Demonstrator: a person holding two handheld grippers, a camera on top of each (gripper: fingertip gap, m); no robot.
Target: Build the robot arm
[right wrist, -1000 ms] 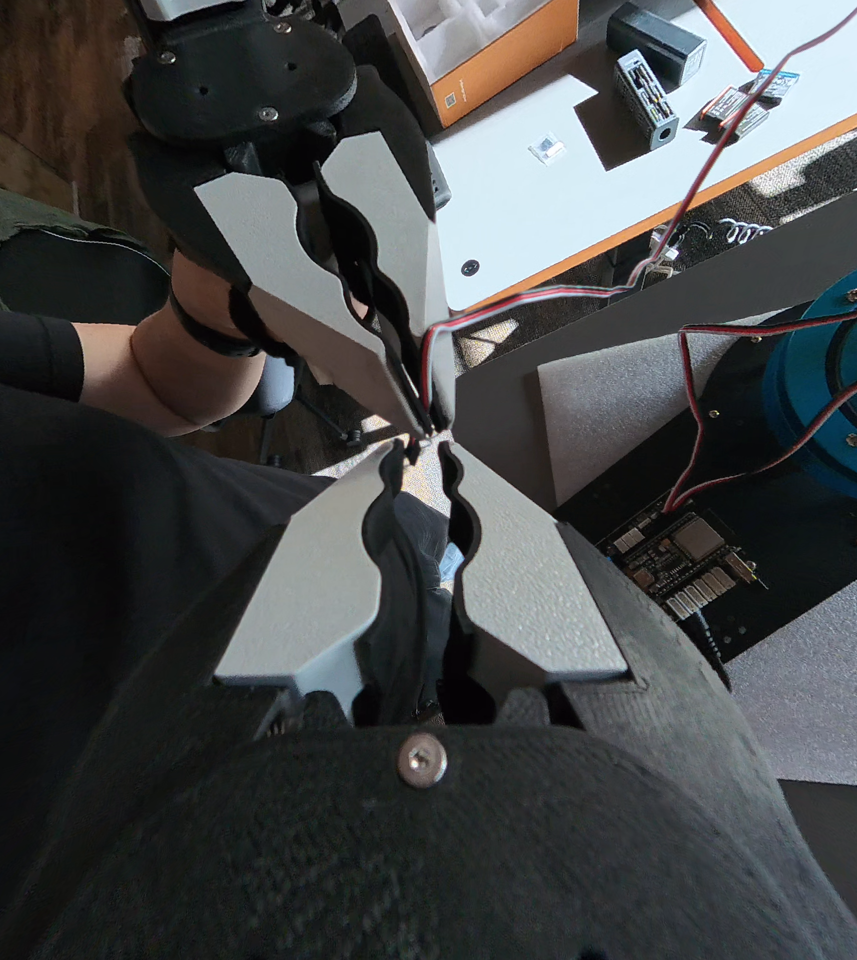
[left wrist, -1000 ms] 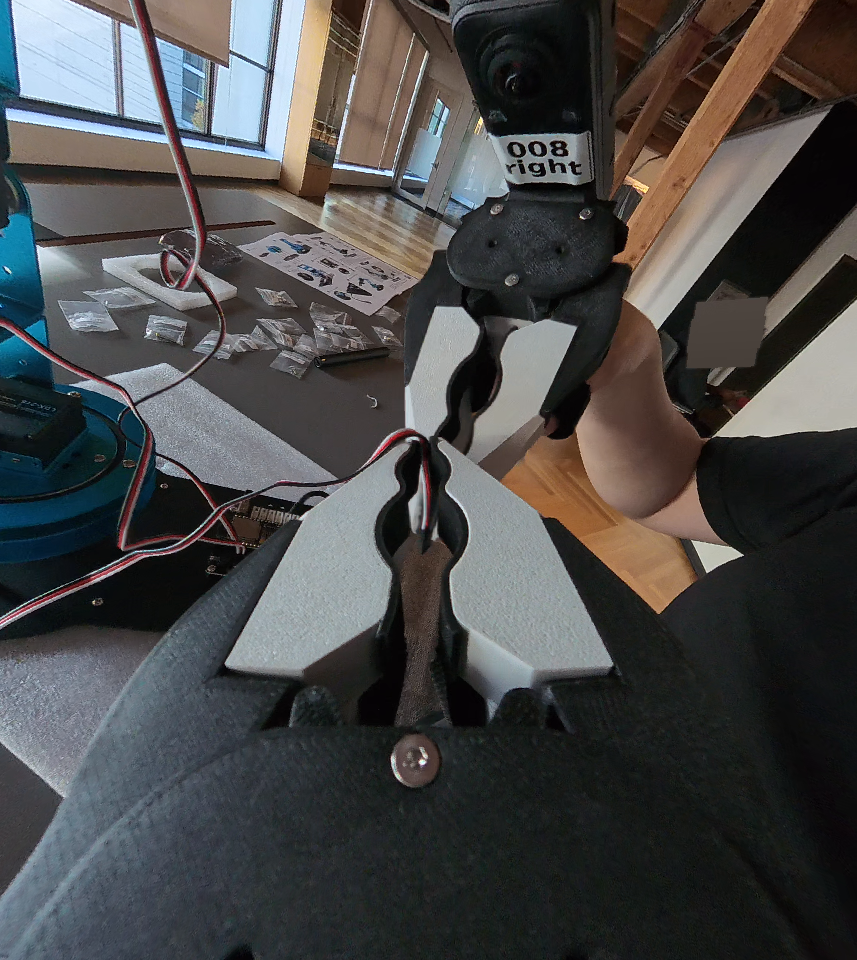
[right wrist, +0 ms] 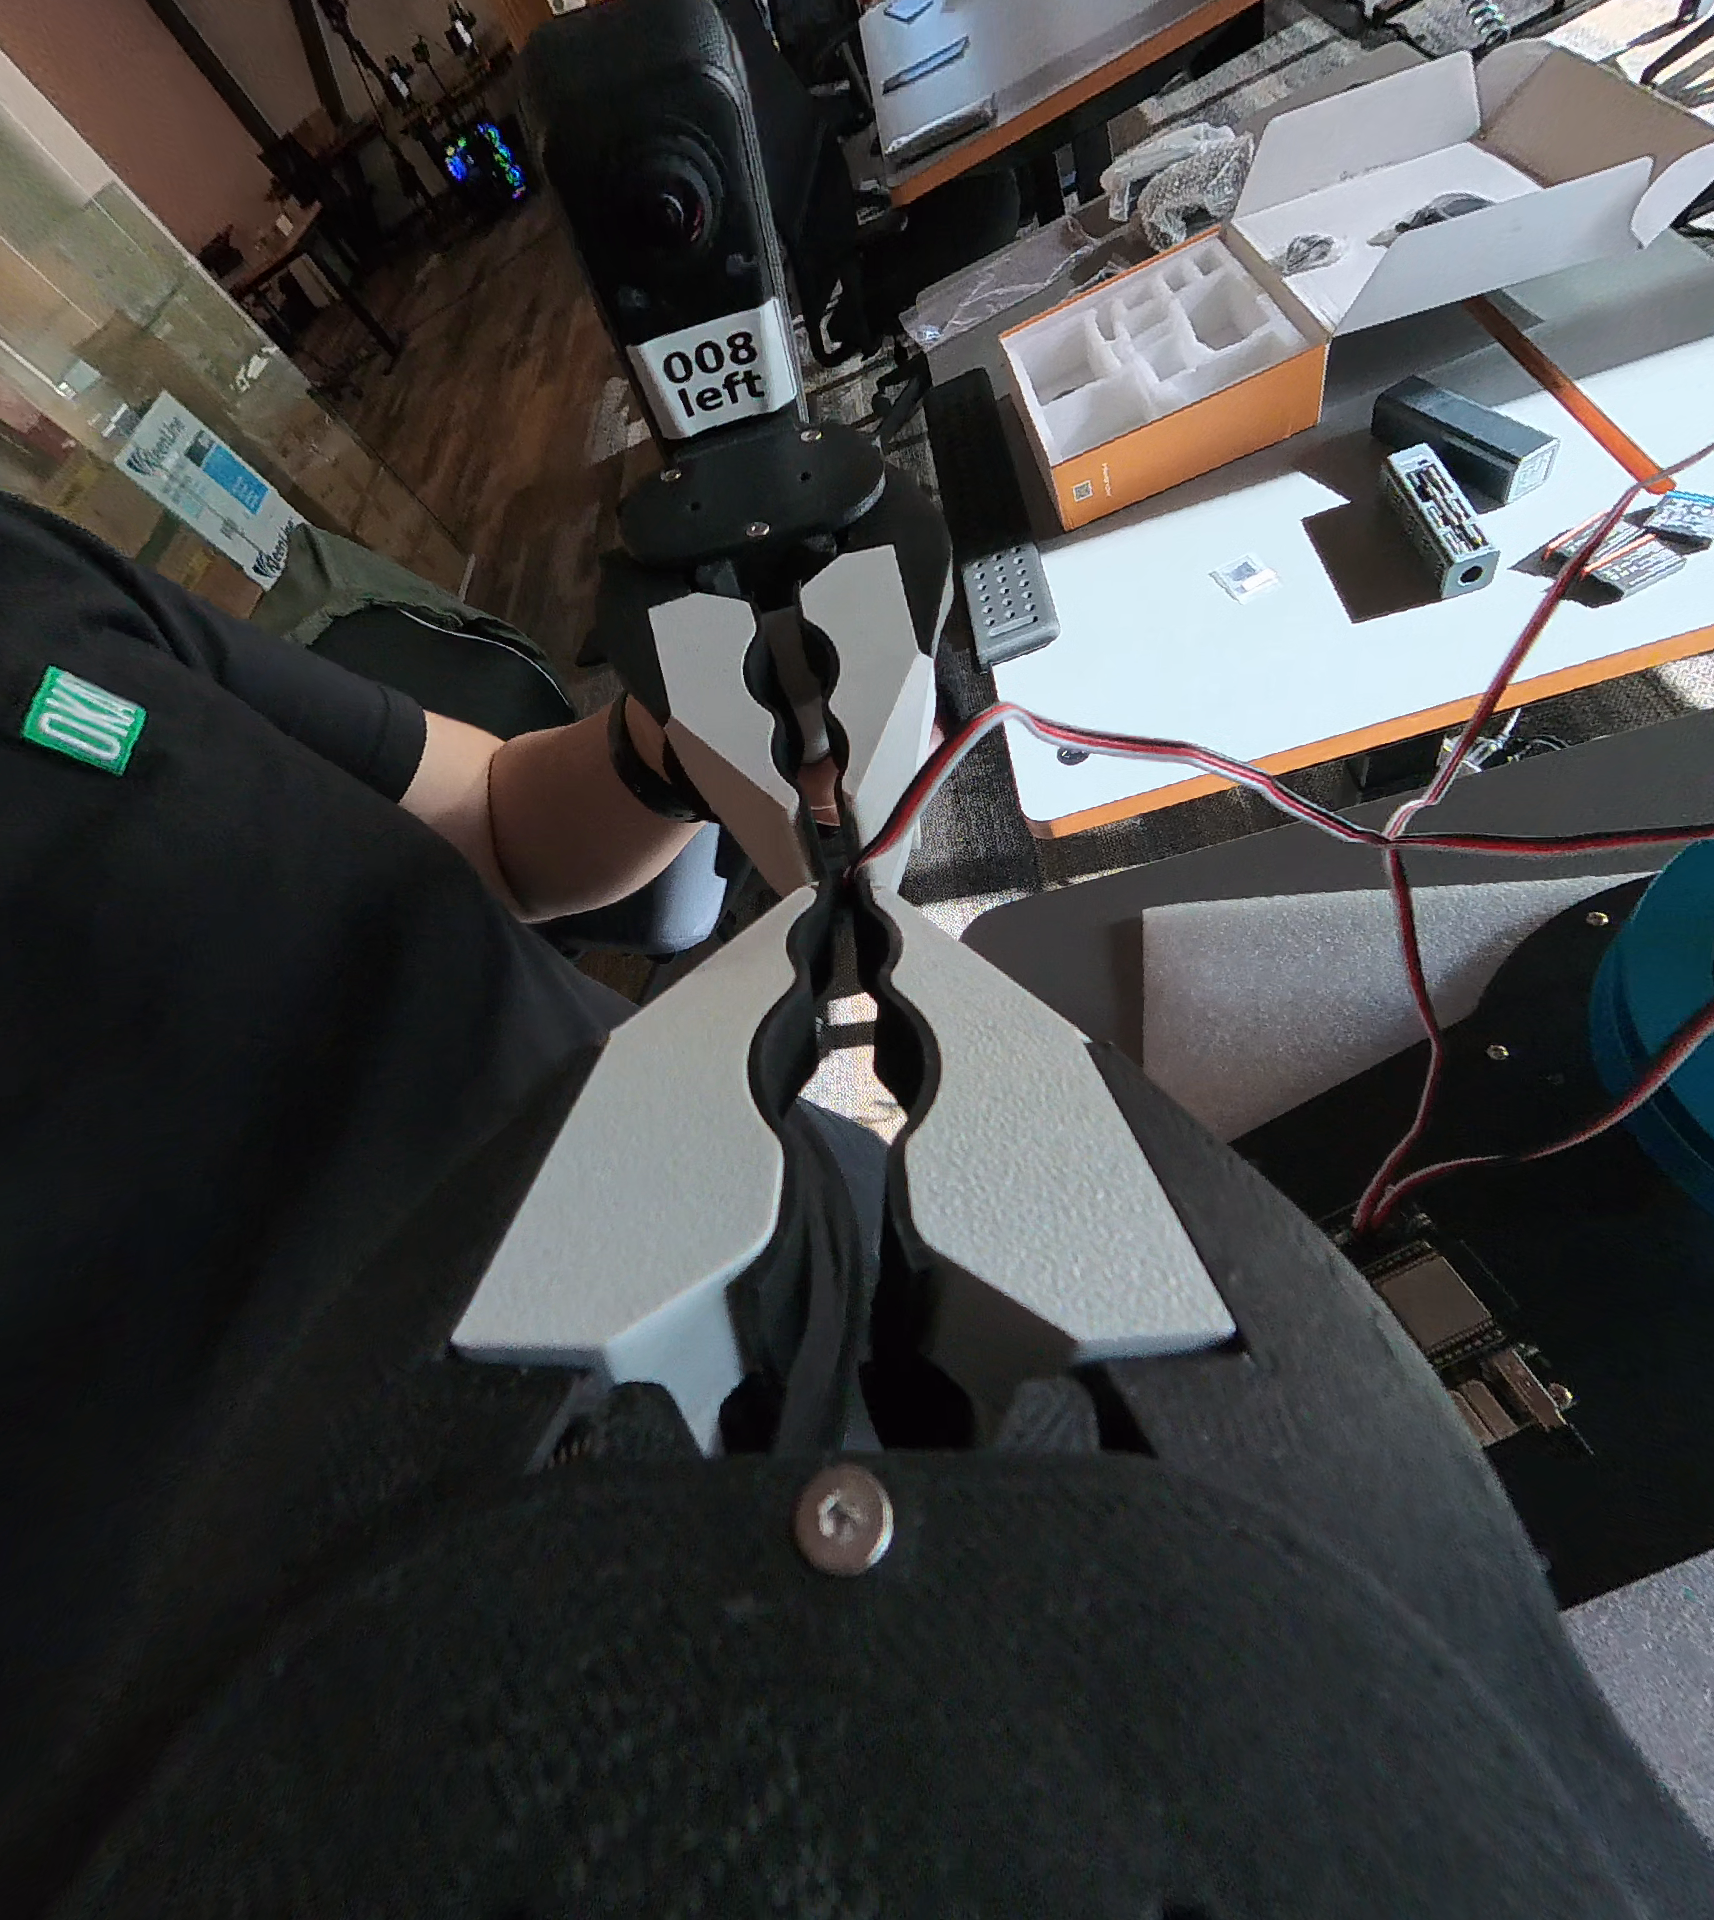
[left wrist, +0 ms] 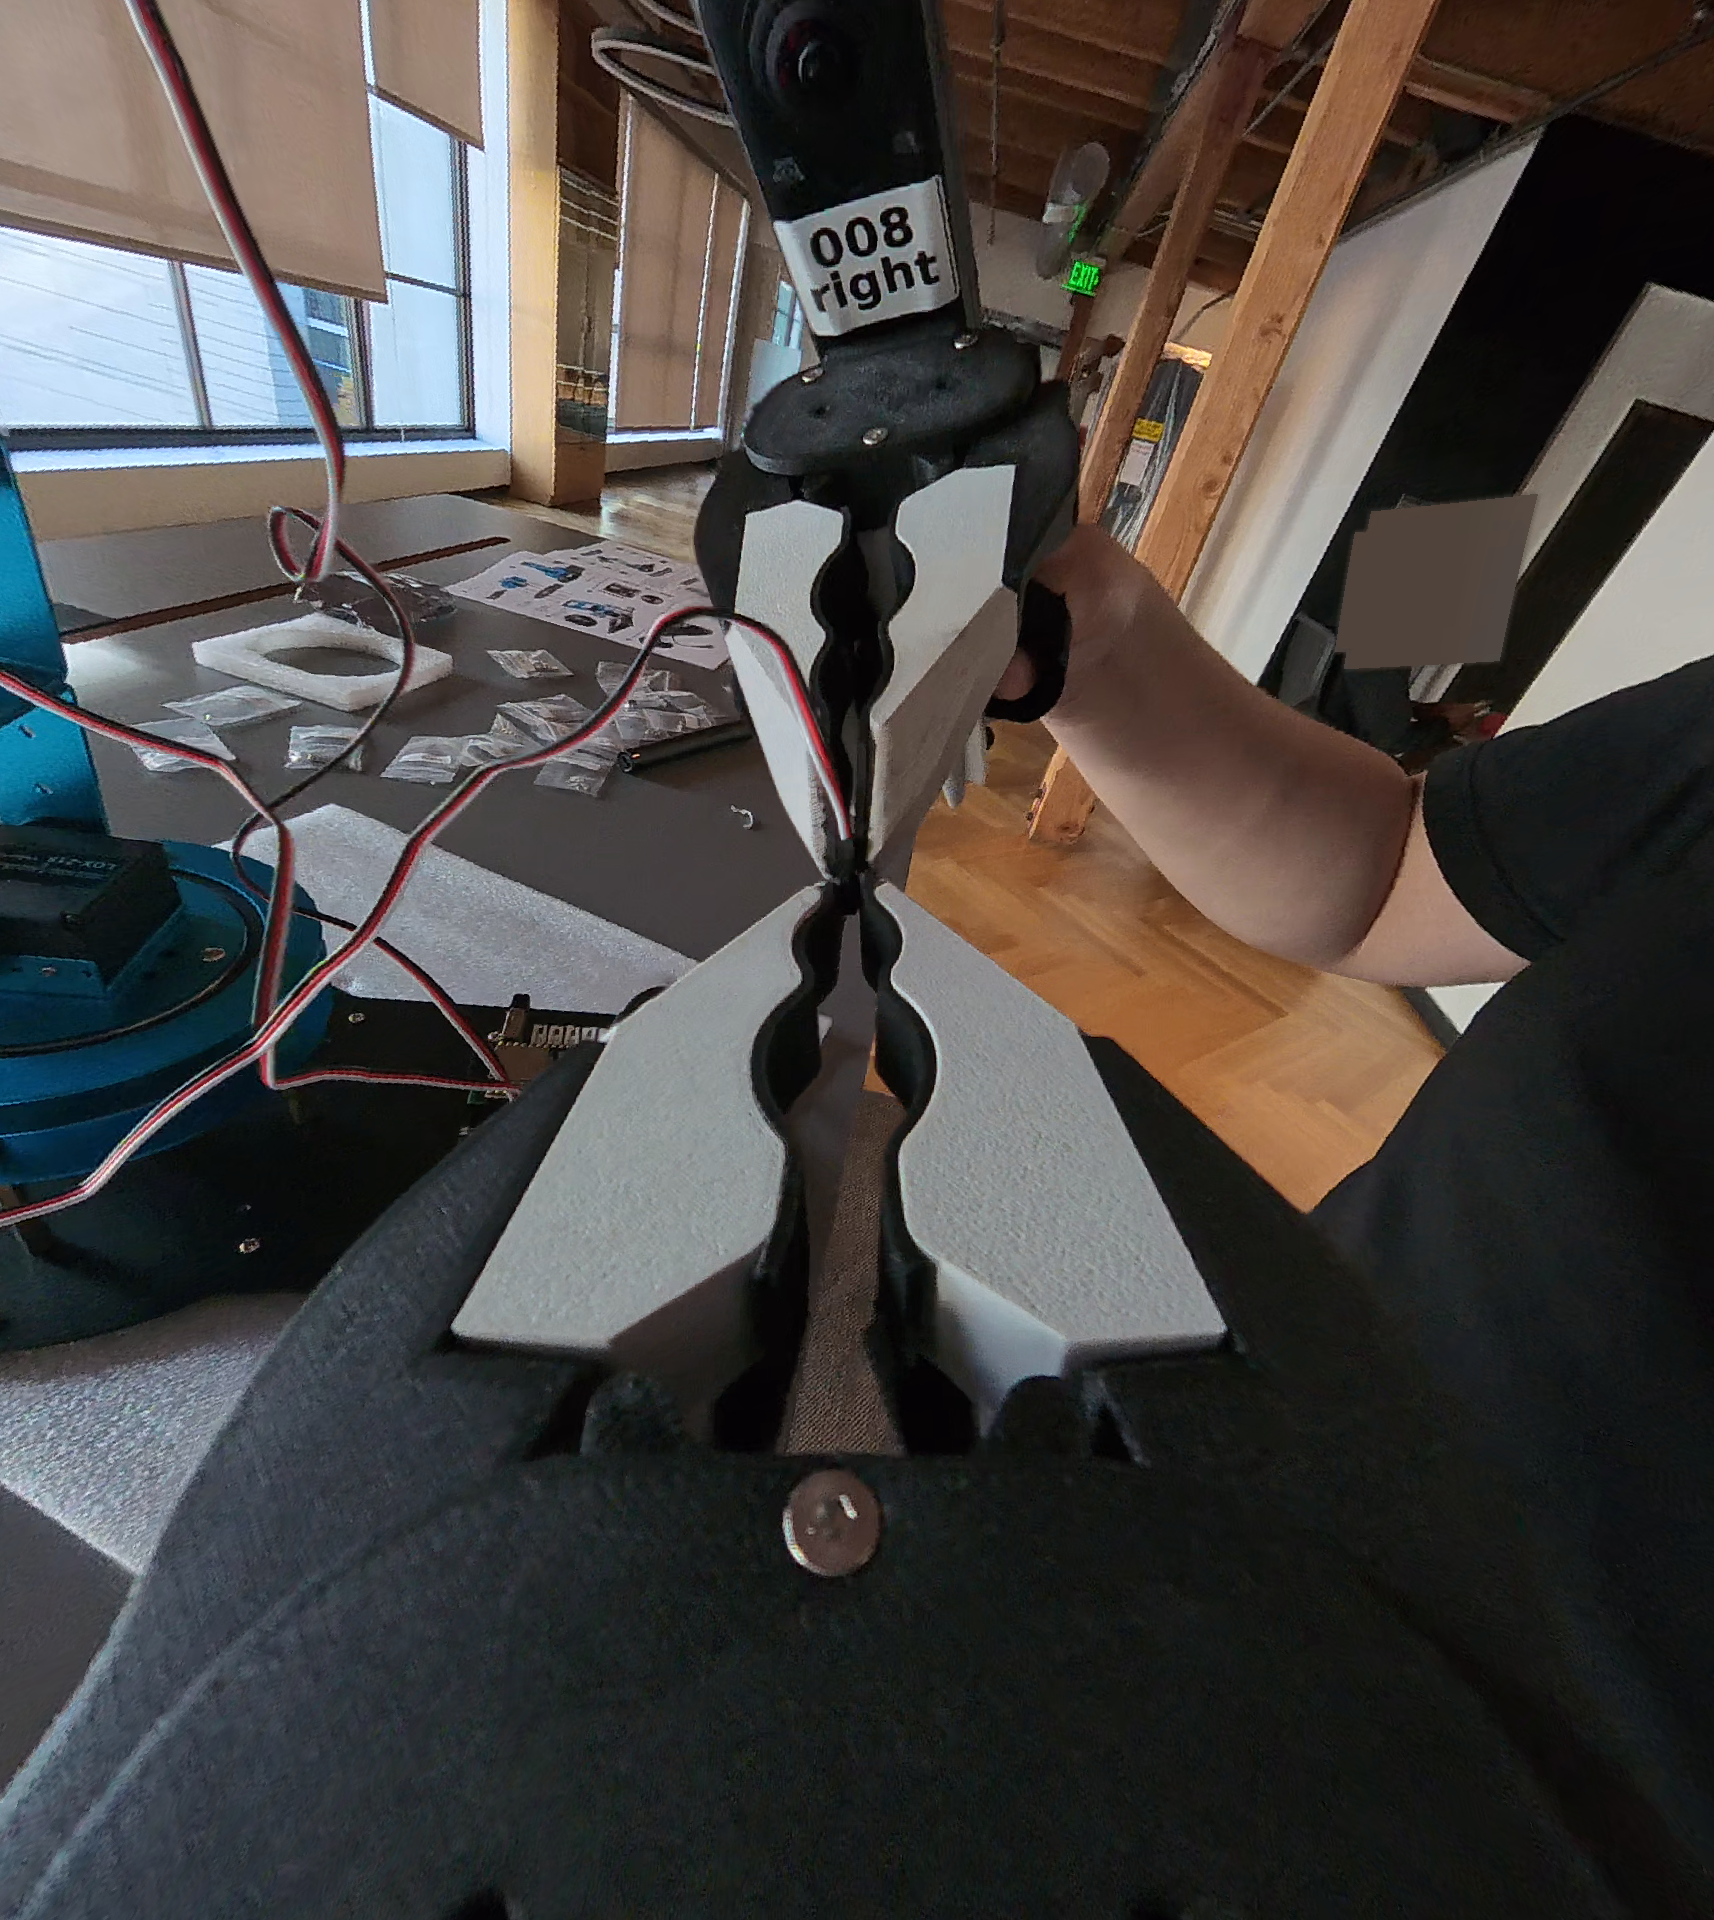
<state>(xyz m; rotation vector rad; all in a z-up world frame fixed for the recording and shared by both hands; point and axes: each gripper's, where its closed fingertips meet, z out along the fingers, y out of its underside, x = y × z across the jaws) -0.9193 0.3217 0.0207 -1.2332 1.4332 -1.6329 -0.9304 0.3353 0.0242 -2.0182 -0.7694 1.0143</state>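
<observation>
Left tool point(left wrist: 848, 894) closed tip to tip, pinching the end of a red, white and black wire point(left wrist: 562, 743). Right tool point(left wrist: 858, 842) meeting it nose to nose, likewise closed on the same wire end point(right wrist: 1123, 743). Wire looping away, above the dark counter point(left wrist: 645, 862), toward the circuit board point(right wrist: 1435, 1309) on a black plate. Blue round base point(left wrist: 53, 1049) just beside the board, white foam sheet point(left wrist: 479, 914) beneath. Small clear bags point(left wrist: 479, 743) scattered farther off.
</observation>
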